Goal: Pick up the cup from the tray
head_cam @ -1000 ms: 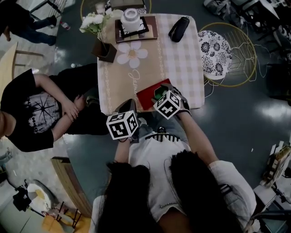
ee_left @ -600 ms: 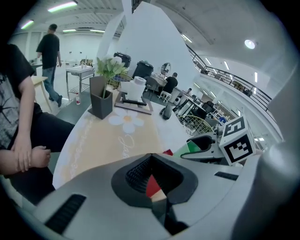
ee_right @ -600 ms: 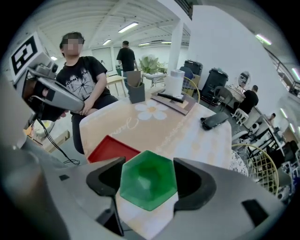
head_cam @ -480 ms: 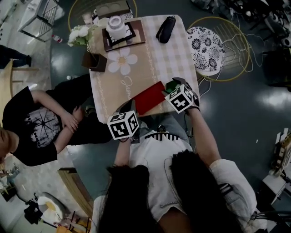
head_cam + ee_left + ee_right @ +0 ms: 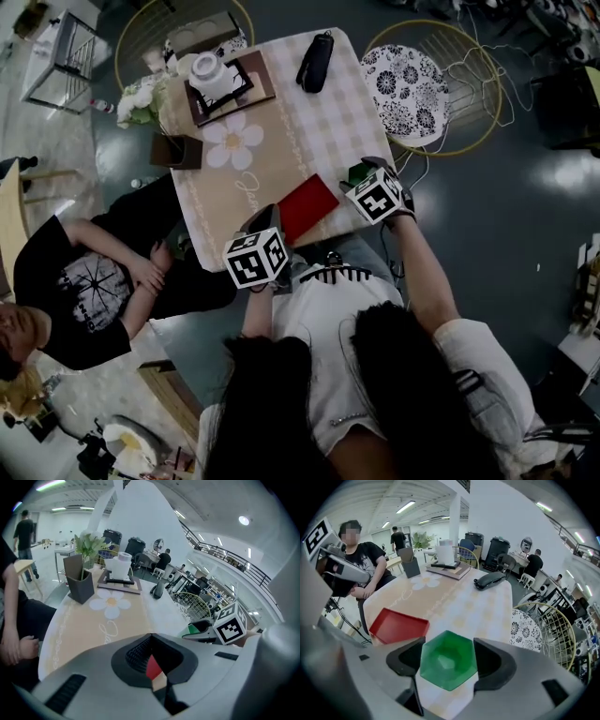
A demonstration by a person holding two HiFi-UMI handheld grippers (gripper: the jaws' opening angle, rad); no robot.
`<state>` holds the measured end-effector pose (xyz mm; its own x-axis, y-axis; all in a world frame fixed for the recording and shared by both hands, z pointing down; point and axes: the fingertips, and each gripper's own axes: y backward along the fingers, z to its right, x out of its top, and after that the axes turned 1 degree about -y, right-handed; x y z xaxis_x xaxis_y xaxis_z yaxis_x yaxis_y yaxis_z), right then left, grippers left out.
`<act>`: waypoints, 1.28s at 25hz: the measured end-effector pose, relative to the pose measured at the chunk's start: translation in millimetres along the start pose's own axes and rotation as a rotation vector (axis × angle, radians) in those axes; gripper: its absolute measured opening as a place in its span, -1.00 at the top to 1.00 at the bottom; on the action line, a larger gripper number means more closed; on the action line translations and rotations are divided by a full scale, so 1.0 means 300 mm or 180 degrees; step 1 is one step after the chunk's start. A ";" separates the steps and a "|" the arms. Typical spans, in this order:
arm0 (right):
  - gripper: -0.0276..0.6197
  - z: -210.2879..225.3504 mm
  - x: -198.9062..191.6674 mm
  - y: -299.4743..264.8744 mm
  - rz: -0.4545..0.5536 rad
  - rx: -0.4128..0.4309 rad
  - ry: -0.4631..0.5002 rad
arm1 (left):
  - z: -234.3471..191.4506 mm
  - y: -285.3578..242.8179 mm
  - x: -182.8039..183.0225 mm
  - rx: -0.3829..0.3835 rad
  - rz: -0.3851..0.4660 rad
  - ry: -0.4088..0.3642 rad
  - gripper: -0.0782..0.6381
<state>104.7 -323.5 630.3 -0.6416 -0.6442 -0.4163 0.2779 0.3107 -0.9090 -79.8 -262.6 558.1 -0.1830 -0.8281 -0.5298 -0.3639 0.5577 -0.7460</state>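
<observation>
With the right claw point(image 5: 448, 654) clamped on the cup point(image 5: 446, 666) at the tray's point(image 5: 398, 626) four o'clock, left claw point(image 5: 151, 656) closed, we risk its facets slipping.

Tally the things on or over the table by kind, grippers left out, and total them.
Tray: 1
Cup: 1
Planter: 1
Pouch: 1
Board: 1
Black stand: 1
Jar: 1
Total: 7

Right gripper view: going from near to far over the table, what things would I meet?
Green cup → red tray → black pouch → white jar
</observation>
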 end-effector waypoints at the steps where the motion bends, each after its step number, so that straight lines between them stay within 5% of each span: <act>1: -0.09 -0.002 -0.007 -0.005 -0.0028 0.0003 0.0018 | 0.003 -0.006 0.002 0.0000 -0.0009 -0.0008 0.76; 8: -0.09 0.013 -0.035 -0.009 0.0031 0.0019 -0.0178 | 0.044 -0.025 0.057 -0.0197 0.0112 0.0187 0.76; 19: -0.22 0.001 0.006 0.034 0.0255 0.0086 -0.0313 | 0.004 0.003 0.035 -0.0139 0.0083 0.0268 0.76; 26: -0.22 0.043 0.105 0.174 0.0747 -0.0070 -0.0484 | -0.004 0.030 0.021 -0.0122 0.0125 0.0227 0.76; 32: -0.21 -0.041 0.230 0.309 0.1249 0.0064 -0.0516 | 0.010 0.071 0.032 -0.0179 0.0238 0.0122 0.76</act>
<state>77.2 -330.6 517.6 -0.3641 -0.5819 -0.7272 0.4936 0.5415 -0.6805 -86.6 -258.6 536.0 -0.2459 -0.7865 -0.5666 -0.3985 0.6148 -0.6805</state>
